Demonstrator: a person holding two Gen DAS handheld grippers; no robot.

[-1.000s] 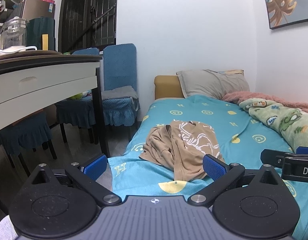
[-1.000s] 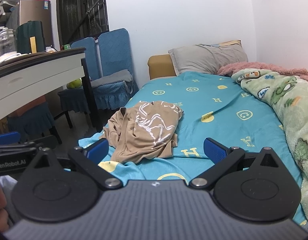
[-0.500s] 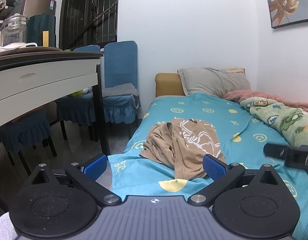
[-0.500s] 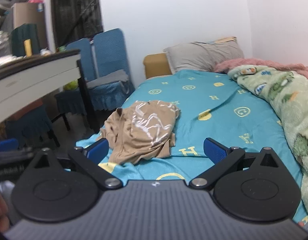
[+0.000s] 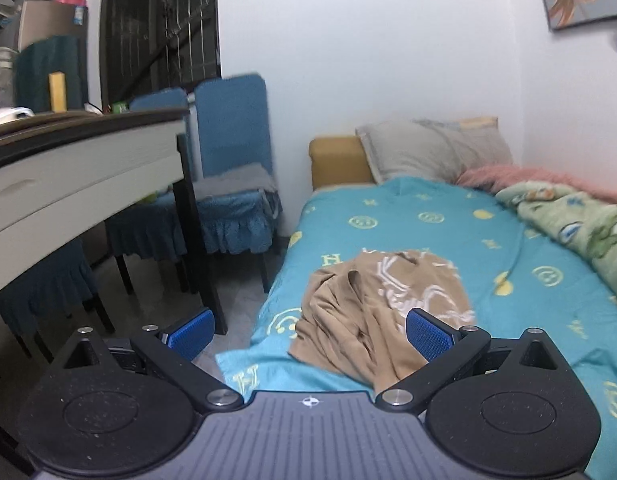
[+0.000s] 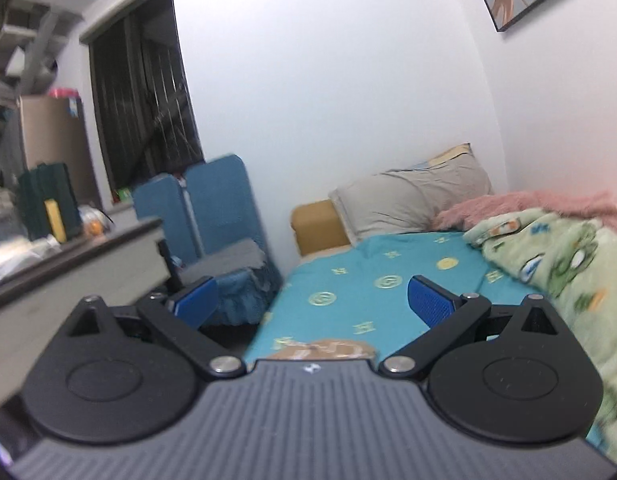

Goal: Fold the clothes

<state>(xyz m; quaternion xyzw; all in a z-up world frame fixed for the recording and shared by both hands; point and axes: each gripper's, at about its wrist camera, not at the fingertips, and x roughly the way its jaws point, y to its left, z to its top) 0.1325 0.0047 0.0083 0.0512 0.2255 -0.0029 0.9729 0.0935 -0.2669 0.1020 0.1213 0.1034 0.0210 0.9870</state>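
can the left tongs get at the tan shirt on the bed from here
Probably yes. The left tongs are open and the tan shirt lies crumpled near the bed's near edge, straight ahead, with nothing between them.

You see a tan shirt (image 5: 380,312) with a white line print lying on a turquoise sheet (image 5: 448,232) dotted with yellow smiley faces and letters. Your pads (image 5: 426,334) are bright blue. The blanket (image 6: 556,264) is pale green with cartoon figures, the pillow (image 5: 432,148) grey, the chairs (image 5: 232,120) blue.
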